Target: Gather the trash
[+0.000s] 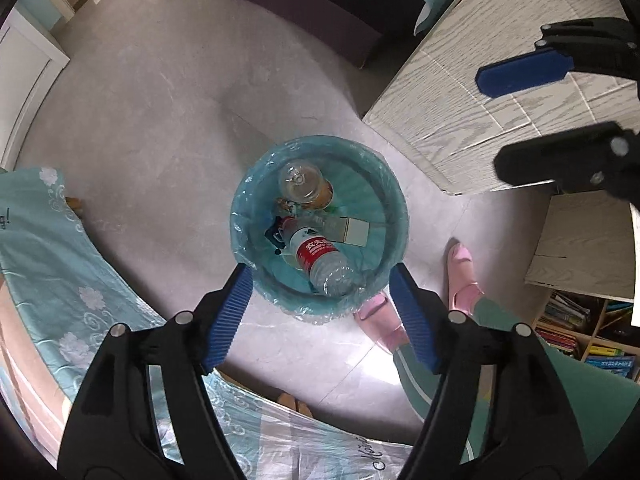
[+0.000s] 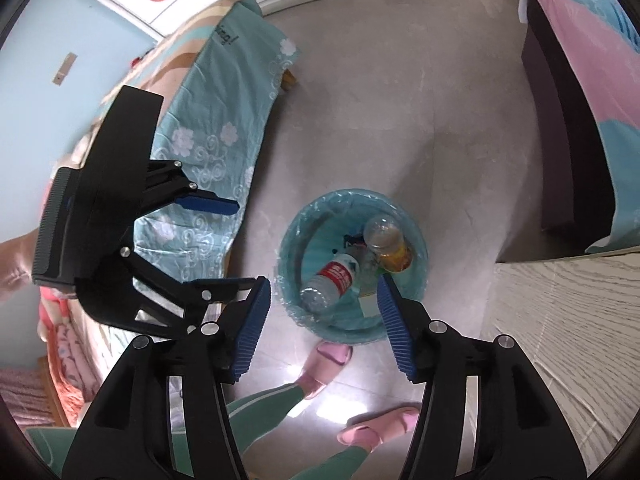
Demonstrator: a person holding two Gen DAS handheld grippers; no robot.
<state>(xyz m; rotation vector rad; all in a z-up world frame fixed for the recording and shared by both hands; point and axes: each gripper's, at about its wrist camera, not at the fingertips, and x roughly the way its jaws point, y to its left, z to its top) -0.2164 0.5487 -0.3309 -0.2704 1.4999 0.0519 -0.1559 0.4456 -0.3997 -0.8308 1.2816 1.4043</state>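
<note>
Left wrist view looks straight down into the bin [image 1: 320,228], lined with a blue bag; inside lie a water bottle [image 1: 320,260] with a red label, a clear bottle [image 1: 304,186] of amber drink, a small carton [image 1: 352,232] and dark scraps; so that much looks collected, and I see no loose trash on the floor [image 1: 160,120], though much of the room is hidden. Left gripper [image 1: 322,280] hangs over the bin, jaws apart, nothing between them; right gripper [image 2: 324,292] likewise spread and empty. The red label's white characters are too small to read; the bedsheet [image 2: 224,92] shows "ing!" at its edge.
</note>
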